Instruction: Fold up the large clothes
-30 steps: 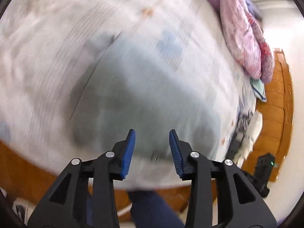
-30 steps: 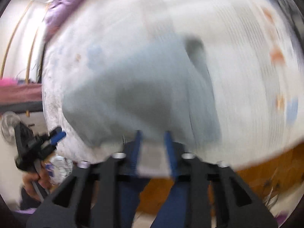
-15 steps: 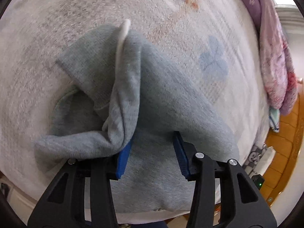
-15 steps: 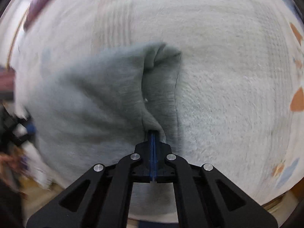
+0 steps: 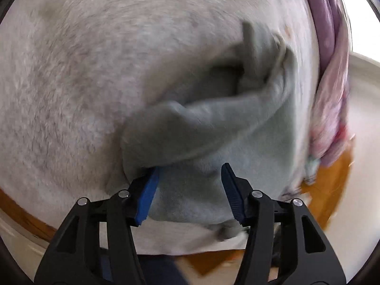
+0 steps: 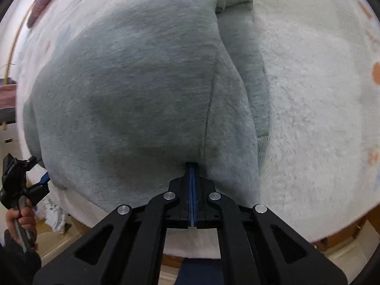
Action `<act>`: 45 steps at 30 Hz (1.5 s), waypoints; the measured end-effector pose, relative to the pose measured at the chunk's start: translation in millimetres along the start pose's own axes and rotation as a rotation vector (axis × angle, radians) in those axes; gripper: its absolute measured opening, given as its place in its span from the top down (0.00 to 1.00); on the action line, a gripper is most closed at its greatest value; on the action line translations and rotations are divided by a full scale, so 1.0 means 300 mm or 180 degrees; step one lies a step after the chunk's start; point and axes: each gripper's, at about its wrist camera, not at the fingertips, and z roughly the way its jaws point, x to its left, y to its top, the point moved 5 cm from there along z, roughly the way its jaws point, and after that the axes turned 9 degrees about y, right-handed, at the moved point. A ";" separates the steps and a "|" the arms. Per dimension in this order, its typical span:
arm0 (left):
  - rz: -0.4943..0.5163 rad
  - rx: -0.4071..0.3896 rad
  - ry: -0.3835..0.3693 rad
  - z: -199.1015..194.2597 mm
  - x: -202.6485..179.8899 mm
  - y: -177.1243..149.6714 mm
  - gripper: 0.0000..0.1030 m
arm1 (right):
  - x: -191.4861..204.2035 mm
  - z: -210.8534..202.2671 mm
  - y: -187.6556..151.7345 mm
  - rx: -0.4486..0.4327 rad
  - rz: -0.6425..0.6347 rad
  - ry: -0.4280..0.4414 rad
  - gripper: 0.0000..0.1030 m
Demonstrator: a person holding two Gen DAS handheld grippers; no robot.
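While right fingers point(image 6: 192, 166) clench the grey sweatshirt point(image 6: 133, 90) on the blanket point(image 6: 308, 109), left fingers point(image 5: 190, 178) gape.

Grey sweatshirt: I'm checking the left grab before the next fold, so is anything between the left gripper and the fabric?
Nothing visible is. The left gripper is open directly over the grey sweatshirt, a fold draping its left finger.
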 end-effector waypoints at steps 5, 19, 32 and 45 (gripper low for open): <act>0.0512 -0.0023 -0.0042 -0.090 -0.053 0.003 0.37 | 0.288 -0.181 0.016 -0.0518 -0.0258 0.0172 0.98; 0.1085 -0.0292 0.0556 -0.131 0.039 0.028 0.23 | 0.524 0.164 0.297 -0.0553 -0.0656 -0.0049 1.00; 0.1287 -0.0444 0.0789 -0.035 0.018 -0.005 0.20 | 0.509 0.199 0.025 -0.0215 -0.0612 0.0181 1.00; 0.1499 -0.0311 0.0788 0.033 -0.066 -0.073 0.25 | 0.478 0.256 -0.010 -0.0126 -0.0355 0.0404 1.00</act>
